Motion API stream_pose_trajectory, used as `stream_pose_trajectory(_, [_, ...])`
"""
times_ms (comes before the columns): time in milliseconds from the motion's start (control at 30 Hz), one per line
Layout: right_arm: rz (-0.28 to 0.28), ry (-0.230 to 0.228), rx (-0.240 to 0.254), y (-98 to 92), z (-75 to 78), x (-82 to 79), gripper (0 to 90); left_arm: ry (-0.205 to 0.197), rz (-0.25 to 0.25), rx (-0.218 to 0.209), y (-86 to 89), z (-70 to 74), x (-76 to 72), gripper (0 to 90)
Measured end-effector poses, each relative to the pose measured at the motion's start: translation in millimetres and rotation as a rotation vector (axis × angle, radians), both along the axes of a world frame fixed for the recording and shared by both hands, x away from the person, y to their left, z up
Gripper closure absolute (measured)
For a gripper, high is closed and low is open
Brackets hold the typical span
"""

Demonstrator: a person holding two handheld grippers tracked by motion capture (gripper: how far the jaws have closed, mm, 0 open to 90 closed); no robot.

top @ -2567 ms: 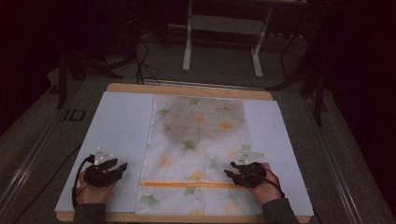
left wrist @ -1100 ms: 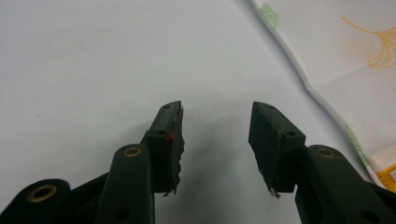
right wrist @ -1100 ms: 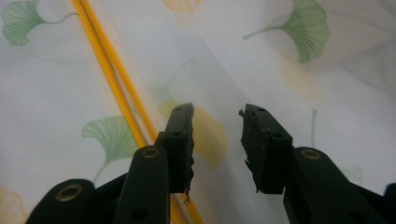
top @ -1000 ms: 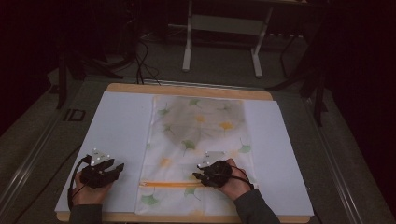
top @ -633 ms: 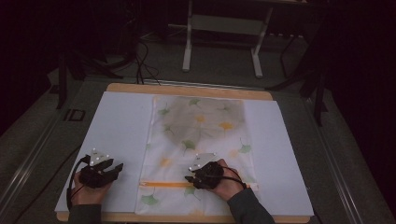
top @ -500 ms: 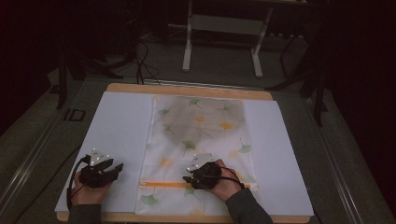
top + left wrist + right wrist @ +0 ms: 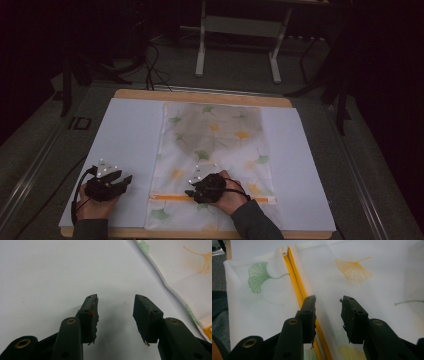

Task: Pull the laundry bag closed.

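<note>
The step in hand looks like working along the yellow zipper (image 7: 298, 287) of the mesh laundry bag (image 7: 215, 145), which lies flat on the white table cover (image 7: 125, 135). The right gripper (image 7: 328, 305) hovers over the zipper's middle, its jaws spread with nothing between them, having just been opening. Next it likely must find the slider and pinch it. The left gripper (image 7: 115, 303) rests left of the bag, jaws spread and empty. The bag is translucent white with green and orange ginkgo leaves.

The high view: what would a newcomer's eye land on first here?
First, the pale mesh bag printed with green and orange leaves, lying flat mid-table on a white sheet. Next, its yellow zipper along the near end, where the right gripper hovers with jaws open. The left gripper rests beside the bag.
</note>
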State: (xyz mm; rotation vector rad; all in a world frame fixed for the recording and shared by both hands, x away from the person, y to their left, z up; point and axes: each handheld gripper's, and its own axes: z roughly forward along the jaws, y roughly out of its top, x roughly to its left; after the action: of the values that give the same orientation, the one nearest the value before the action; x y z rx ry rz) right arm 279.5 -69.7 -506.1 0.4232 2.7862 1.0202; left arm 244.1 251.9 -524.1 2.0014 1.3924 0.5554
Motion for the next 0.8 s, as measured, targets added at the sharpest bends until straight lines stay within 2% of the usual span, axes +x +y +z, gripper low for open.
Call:
stream_pose_trajectory(300, [0.035,0.021,0.024,16.3,-3.3,-0.8,64.3,-0.004,0.003,-0.008,1.5,1.5,-1.4,54.7])
stream_pose_trajectory(533, [0.080,-0.003,0.016,27.0,-5.2,-2.5,64.5,-0.004,-0.001,-0.007,1.0,1.6,-1.1,54.6])
stream_pose_trajectory(633, [0.077,0.015,0.024,30.2,-6.0,-3.2,64.5,-0.002,-0.002,-0.006,0.9,1.4,-0.9,54.6])
stream_pose_trajectory(800, [0.076,0.012,0.024,36.4,-7.5,-4.0,63.3,-0.002,-0.004,-0.004,0.5,1.5,-0.9,54.7])
